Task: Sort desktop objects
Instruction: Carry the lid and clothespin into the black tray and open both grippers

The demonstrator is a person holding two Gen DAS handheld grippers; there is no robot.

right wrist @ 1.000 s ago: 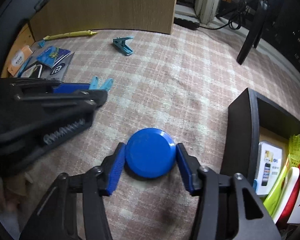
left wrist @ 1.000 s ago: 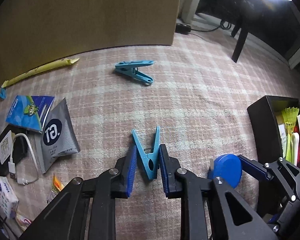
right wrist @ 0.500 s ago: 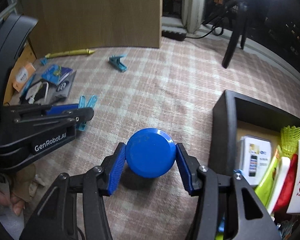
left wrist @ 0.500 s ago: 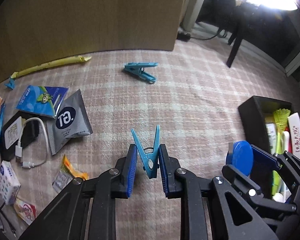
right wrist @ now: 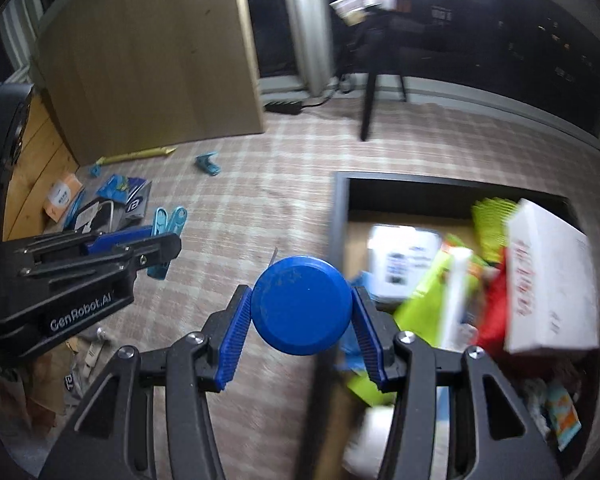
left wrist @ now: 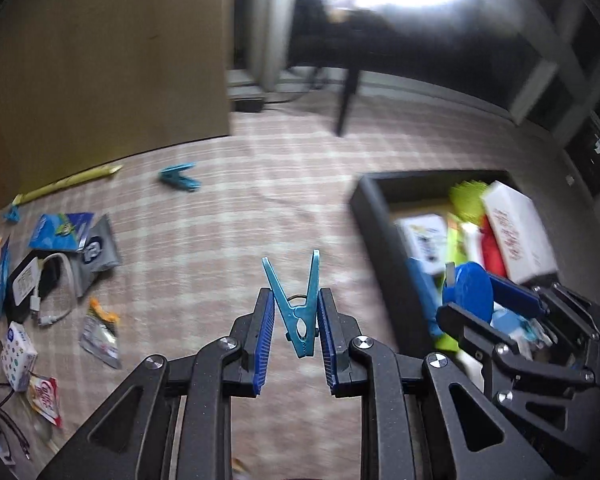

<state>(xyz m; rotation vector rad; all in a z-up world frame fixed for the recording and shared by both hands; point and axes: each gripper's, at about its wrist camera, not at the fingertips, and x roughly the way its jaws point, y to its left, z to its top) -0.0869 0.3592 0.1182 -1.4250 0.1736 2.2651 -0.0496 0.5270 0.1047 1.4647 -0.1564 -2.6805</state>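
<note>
My left gripper (left wrist: 296, 324) is shut on a light blue clothespin (left wrist: 296, 312) and holds it in the air above the checked cloth, left of the black box (left wrist: 374, 200). My right gripper (right wrist: 300, 312) is shut on a round blue lid (right wrist: 300, 306) and holds it over the left wall of the black box (right wrist: 338, 208). The lid also shows in the left wrist view (left wrist: 470, 290), and the clothespin in the right wrist view (right wrist: 166, 232). A second blue clothespin (left wrist: 180, 178) lies far back on the cloth.
The black box holds a white carton (right wrist: 548, 276), green and red packets and a phone card. Snack packets (left wrist: 64, 232), a cable with charger (left wrist: 40, 284) and a yellow stick (left wrist: 68, 184) lie at the left. A wooden panel (left wrist: 100, 60) stands behind.
Both grippers have risen and moved right with their loads. The right gripper with the blue lid has moved from beside the box to over its left wall. The box interior has come into view.
</note>
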